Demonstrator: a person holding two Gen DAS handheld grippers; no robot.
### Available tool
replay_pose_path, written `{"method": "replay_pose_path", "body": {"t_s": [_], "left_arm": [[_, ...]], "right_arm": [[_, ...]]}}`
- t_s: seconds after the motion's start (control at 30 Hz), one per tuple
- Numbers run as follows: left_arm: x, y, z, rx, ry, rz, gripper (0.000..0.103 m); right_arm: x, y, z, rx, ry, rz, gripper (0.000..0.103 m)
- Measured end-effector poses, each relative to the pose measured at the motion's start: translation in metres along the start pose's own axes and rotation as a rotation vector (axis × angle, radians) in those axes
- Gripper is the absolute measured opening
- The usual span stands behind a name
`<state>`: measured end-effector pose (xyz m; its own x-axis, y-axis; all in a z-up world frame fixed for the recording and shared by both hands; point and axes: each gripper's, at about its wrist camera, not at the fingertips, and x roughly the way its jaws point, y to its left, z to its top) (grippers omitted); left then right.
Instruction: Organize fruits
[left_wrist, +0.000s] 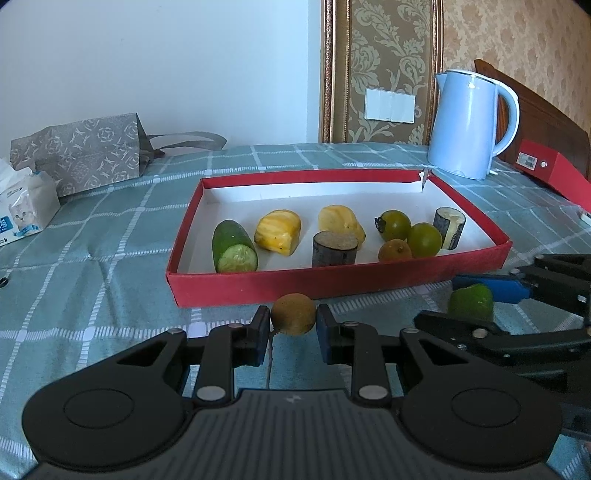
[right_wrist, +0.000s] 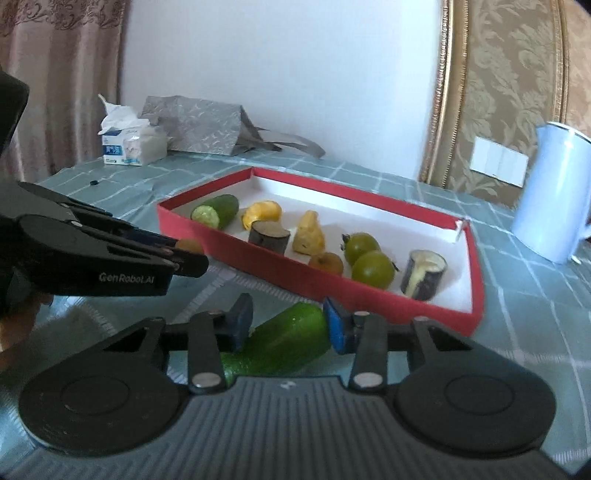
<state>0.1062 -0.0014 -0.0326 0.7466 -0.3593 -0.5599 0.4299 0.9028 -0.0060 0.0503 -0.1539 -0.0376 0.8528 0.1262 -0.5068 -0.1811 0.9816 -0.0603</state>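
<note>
my left tool (left_wrist: 293, 324) is clamped on a small brown fruit (left_wrist: 293, 314), both blue pads pressed to its sides, held just short of the near wall of the red box (left_wrist: 332, 282). my right tool (right_wrist: 288, 325) has a cucumber piece (right_wrist: 284, 338) between its pads; the pads touch its flanks, so i read it as gripped, with the piece lying slantwise across the gap. in the left view the same right tool (left_wrist: 476, 302) sits just to the right of my left one, the green piece between its fingers.

straight ahead of both tools the box rests on the checked cloth of the table (left_wrist: 92, 240). inside it, from the left tool's side: a second cucumber piece (left_wrist: 234, 246) at far left, a yellow chunk (left_wrist: 277, 232) beside it, a dark stub (left_wrist: 334, 248) near the front wall, another yellow chunk (left_wrist: 340, 220) behind that stub, then two green round fruits (left_wrist: 410, 230) touching each other, a brown fruit (left_wrist: 394, 250) in front of them, and a cut dark cylinder (left_wrist: 448, 227) upright at the far right.

beyond the box to the right stands a pale blue kettle (left_wrist: 469, 125). far left of the tools lie a tissue pack (left_wrist: 26, 206) and a grey patterned bag (left_wrist: 81, 153).
</note>
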Motion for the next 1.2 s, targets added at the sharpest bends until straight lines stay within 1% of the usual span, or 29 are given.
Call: {"method": "replay_pose_path", "body": {"t_s": [0.03, 0.07, 0.13, 0.17, 0.2, 0.27, 0.33, 0.4, 0.5, 0.6, 0.73, 0.8, 0.87, 0.9, 0.93, 0.97, 1.1, 1.2], "left_arm": [[0.0, 0.0, 0.0, -0.001, 0.0, 0.001, 0.026], [0.0, 0.0, 0.0, -0.004, -0.001, 0.003, 0.026], [-0.001, 0.002, 0.0, -0.01, -0.002, 0.003, 0.026], [-0.001, 0.002, 0.001, -0.013, -0.003, 0.003, 0.026], [-0.001, 0.003, 0.001, -0.015, -0.005, 0.002, 0.026], [-0.001, 0.003, 0.001, -0.018, -0.003, -0.002, 0.026], [-0.001, 0.004, 0.001, -0.018, -0.001, -0.002, 0.026], [-0.001, 0.005, 0.001, -0.023, 0.002, -0.008, 0.026], [-0.002, 0.006, 0.002, -0.029, -0.003, -0.015, 0.026], [-0.003, 0.006, 0.001, -0.032, -0.005, -0.015, 0.026], [-0.006, 0.01, 0.002, -0.05, -0.02, -0.012, 0.026], [-0.007, 0.013, 0.003, -0.064, -0.026, -0.012, 0.026], [-0.007, 0.015, 0.004, -0.075, -0.031, -0.006, 0.026], [-0.008, 0.017, 0.004, -0.084, -0.033, -0.005, 0.026], [-0.008, 0.019, 0.004, -0.091, -0.033, -0.007, 0.026], [-0.008, 0.02, 0.004, -0.098, -0.033, -0.007, 0.026], [-0.009, 0.023, 0.005, -0.112, -0.034, -0.008, 0.026], [-0.009, 0.022, 0.005, -0.111, -0.036, -0.007, 0.026]], "right_arm": [[0.003, -0.001, 0.002, 0.003, 0.002, 0.007, 0.04], [0.007, -0.001, 0.003, 0.006, 0.011, 0.015, 0.043], [0.012, -0.007, 0.004, 0.049, 0.022, 0.021, 0.045], [0.012, -0.01, 0.003, 0.074, 0.026, 0.021, 0.052], [0.008, -0.014, 0.003, 0.101, 0.021, 0.021, 0.055], [-0.002, -0.021, 0.001, 0.155, 0.001, -0.017, 0.071], [-0.014, -0.03, -0.001, 0.228, -0.001, -0.04, 0.078], [-0.023, -0.039, -0.008, 0.3, 0.046, -0.044, 0.078], [-0.03, -0.042, -0.017, 0.368, 0.08, 0.006, 0.077], [-0.026, -0.038, -0.017, 0.374, 0.086, 0.024, 0.077], [-0.007, -0.025, -0.013, 0.37, 0.131, 0.056, 0.077], [0.0, -0.015, -0.009, 0.344, 0.129, 0.034, 0.077], [0.007, -0.008, -0.004, 0.334, 0.122, 0.029, 0.075], [0.01, -0.004, -0.002, 0.305, 0.118, 0.013, 0.073], [0.014, 0.0, 0.0, 0.269, 0.115, -0.005, 0.063], [0.017, 0.002, 0.002, 0.236, 0.115, -0.022, 0.058], [0.019, 0.015, 0.006, 0.111, 0.098, -0.039, 0.057], [0.017, 0.018, 0.007, 0.072, 0.09, -0.043, 0.056]]}}
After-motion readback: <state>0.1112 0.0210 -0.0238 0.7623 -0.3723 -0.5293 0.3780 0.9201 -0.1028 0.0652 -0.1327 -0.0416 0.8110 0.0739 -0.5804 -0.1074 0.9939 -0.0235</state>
